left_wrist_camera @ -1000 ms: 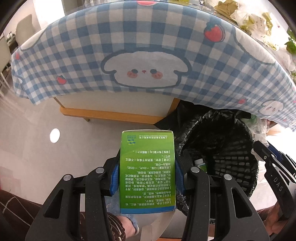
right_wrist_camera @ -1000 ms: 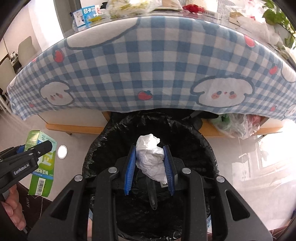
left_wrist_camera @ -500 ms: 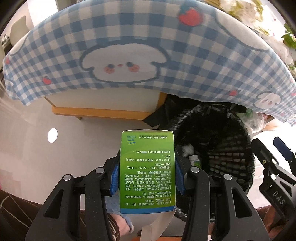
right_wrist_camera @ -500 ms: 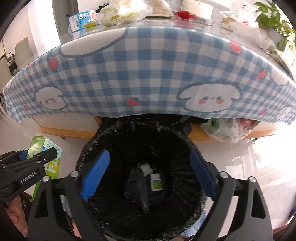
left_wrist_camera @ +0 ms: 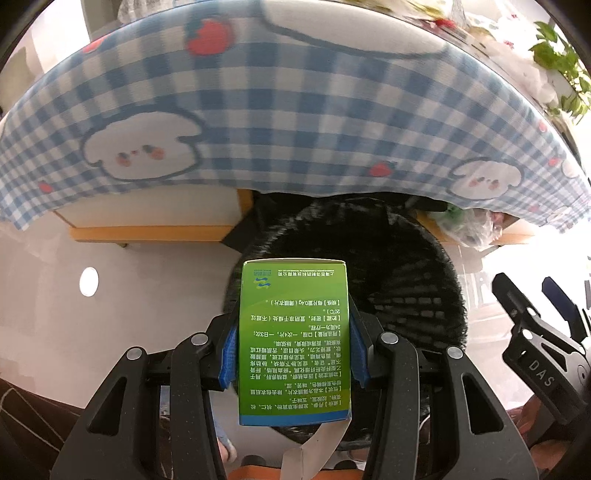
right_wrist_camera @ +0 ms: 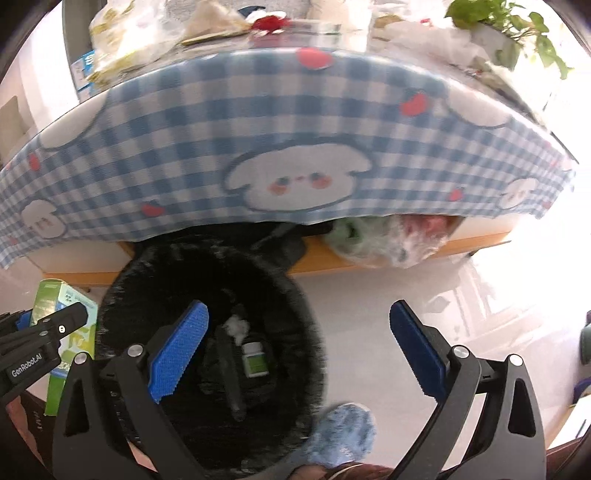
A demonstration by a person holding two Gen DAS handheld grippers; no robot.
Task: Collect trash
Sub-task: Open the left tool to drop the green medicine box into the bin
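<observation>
My left gripper (left_wrist_camera: 293,347) is shut on a green medicine box (left_wrist_camera: 293,332) and holds it upright over the near left rim of the black-lined trash bin (left_wrist_camera: 417,280). The box also shows at the left of the right wrist view (right_wrist_camera: 61,314), beside the bin (right_wrist_camera: 122,295). My right gripper (right_wrist_camera: 297,347) is open and empty, above the bin's right rim. Inside the bin lie a crumpled white tissue (right_wrist_camera: 236,326) and a small white bottle with a green label (right_wrist_camera: 255,360).
A table with a blue checked cloth (right_wrist_camera: 184,122) overhangs the bin's far side. Trash, wrappers and a plant (right_wrist_camera: 509,26) lie on the tabletop. A clear plastic bag (right_wrist_camera: 388,236) sits under the table to the right. A blue slipper (right_wrist_camera: 343,428) is by the bin.
My right gripper opened and dropped the white tissue into the bin, then shifted right. My left gripper carried the green box to the right, toward the bin.
</observation>
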